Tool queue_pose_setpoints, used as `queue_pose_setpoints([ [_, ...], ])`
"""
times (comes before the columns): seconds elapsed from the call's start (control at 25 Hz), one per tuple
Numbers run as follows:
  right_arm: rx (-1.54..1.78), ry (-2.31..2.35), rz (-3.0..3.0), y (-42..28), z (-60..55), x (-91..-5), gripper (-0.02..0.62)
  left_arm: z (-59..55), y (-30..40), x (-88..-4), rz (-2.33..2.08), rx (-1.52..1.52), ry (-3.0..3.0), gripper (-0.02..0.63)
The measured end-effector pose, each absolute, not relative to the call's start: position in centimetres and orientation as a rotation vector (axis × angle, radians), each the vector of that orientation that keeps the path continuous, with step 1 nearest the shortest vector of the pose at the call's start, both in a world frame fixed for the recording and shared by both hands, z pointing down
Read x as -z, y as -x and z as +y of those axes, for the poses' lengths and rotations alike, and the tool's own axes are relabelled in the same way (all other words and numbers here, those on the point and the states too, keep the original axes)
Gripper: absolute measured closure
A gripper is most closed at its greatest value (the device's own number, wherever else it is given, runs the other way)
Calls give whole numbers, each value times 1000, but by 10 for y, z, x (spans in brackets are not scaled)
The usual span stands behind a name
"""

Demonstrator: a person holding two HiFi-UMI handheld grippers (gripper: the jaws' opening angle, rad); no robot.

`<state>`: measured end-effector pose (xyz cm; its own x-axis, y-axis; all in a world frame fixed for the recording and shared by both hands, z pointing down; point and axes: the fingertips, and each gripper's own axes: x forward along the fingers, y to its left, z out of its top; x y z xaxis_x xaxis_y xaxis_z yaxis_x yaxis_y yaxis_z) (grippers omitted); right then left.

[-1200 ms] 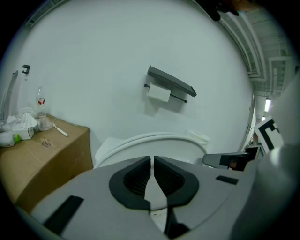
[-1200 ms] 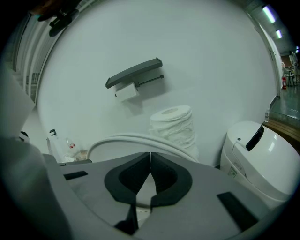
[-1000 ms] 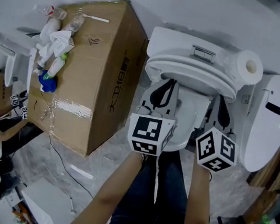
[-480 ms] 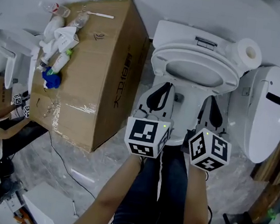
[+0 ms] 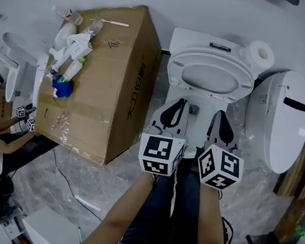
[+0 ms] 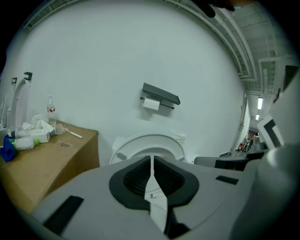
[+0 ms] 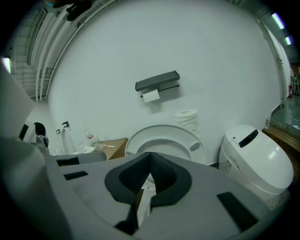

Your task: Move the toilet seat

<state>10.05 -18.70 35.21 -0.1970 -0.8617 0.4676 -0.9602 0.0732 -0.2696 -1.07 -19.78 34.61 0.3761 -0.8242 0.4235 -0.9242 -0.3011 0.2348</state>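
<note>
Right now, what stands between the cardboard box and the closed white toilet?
The toilet, its toilet seat raised, fills that stretch between the cardboard box and the closed white toilet; the head view shows it.

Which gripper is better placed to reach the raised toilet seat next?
Left, narrowly: the left gripper sits nearer the rim of the upright toilet seat than the right gripper does. Both are shut and empty.

Glossy white toilet seat [image 5: 176,74], matt brown cardboard box [image 5: 106,74], seemingly polished stone floor [image 5: 119,170].
</note>
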Motion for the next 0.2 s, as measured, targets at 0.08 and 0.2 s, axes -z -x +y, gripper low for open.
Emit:
queue_pose_setpoints([
  [0.08, -777, -1849, -2159, -95, -176, -345, 578, -188, 14, -339, -1512, -303, -2202, 571],
  [0.2, -764, -1829, -2161, -87, -158, -332, 578, -171, 19, -329, -1511, -310, -2197, 572],
])
